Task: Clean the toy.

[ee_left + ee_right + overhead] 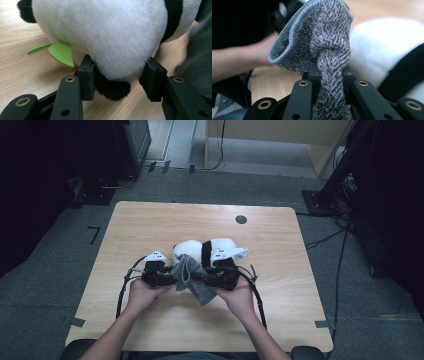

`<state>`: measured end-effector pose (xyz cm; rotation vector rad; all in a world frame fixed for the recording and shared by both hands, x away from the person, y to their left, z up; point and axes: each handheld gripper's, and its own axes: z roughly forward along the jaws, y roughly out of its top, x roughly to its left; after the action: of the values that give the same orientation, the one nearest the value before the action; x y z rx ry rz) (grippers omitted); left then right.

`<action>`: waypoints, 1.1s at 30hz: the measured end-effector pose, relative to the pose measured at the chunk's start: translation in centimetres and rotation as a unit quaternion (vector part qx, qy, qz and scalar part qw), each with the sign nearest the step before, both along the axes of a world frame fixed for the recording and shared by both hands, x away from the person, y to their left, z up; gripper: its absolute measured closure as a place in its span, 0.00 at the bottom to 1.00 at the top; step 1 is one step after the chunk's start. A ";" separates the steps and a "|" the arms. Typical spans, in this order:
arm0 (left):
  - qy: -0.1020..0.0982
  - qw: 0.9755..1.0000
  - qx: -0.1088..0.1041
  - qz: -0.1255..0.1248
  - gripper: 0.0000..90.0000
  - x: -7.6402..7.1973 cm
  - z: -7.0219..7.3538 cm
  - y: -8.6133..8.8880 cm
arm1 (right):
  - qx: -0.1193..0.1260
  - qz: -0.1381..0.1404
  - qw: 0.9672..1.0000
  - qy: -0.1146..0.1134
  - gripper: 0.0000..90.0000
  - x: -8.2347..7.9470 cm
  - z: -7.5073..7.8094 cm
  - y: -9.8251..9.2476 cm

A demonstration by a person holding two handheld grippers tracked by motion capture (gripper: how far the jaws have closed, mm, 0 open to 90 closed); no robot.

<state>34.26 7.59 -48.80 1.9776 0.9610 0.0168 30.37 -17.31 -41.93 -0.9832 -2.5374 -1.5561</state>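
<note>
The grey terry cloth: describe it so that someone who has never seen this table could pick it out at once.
On the light wooden table, near the front edge, lies a white and black plush panda. Just in front of it hangs the grey terry cloth, pinched in the right gripper. Alone here, it is grey, looped and limp.

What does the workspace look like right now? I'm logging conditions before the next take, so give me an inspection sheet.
Surface: light wooden table with a dark round cap near its far edge.
Job's things: plush panda, white with black bands and a green felt leaf, lying mid-table; grey towel in front of it.
Clutter: nothing seen.
Grippers: left gripper has its jaws around the panda's white body; right gripper is shut on the towel, which bunches up between the jaws.
Cables: a black cable trails from each gripper toward the person.
Surroundings: grey carpet, dark stands at both sides, loose floor cables on the right.
</note>
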 end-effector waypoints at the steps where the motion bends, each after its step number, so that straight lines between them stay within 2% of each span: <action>1: 0.000 1.000 0.001 0.000 0.58 0.0 0.0 0.0 | -0.004 0.002 1.000 0.006 0.86 0.2 -0.7 0.4; 3: 0.000 1.000 0.002 -0.002 0.58 0.0 0.0 0.0 | -0.031 0.000 0.999 0.018 0.86 0.7 -2.3 1.2; 5: -0.002 1.000 0.006 -0.003 0.58 0.0 0.0 0.0 | -0.077 -0.014 0.997 0.007 0.86 1.0 -3.8 1.5; 6: -0.003 1.000 0.008 -0.003 0.58 0.0 0.0 0.0 | -0.093 -0.020 0.995 0.002 0.86 1.1 -4.4 1.3; 10: -0.004 1.000 0.008 -0.004 0.58 0.0 0.0 0.0 | -0.116 -0.039 0.992 0.008 0.85 1.2 -5.5 -0.2; 14: -0.006 1.000 0.010 -0.005 0.58 0.0 0.1 -0.1 | -0.126 -0.054 0.991 0.007 0.85 0.9 -5.3 -1.3; 21: -0.007 1.000 0.011 -0.005 0.58 -0.1 0.1 -0.1 | -0.143 -0.059 0.988 0.002 0.85 0.4 -5.0 -2.0; 33: -0.008 1.000 0.012 -0.007 0.58 -0.1 0.1 -0.2 | -0.134 -0.082 0.987 0.019 0.86 -0.1 -4.3 -5.1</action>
<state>34.16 7.43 -48.69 2.0038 0.9405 0.0354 30.26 -22.43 -46.26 -1.2644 -2.7521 -1.2312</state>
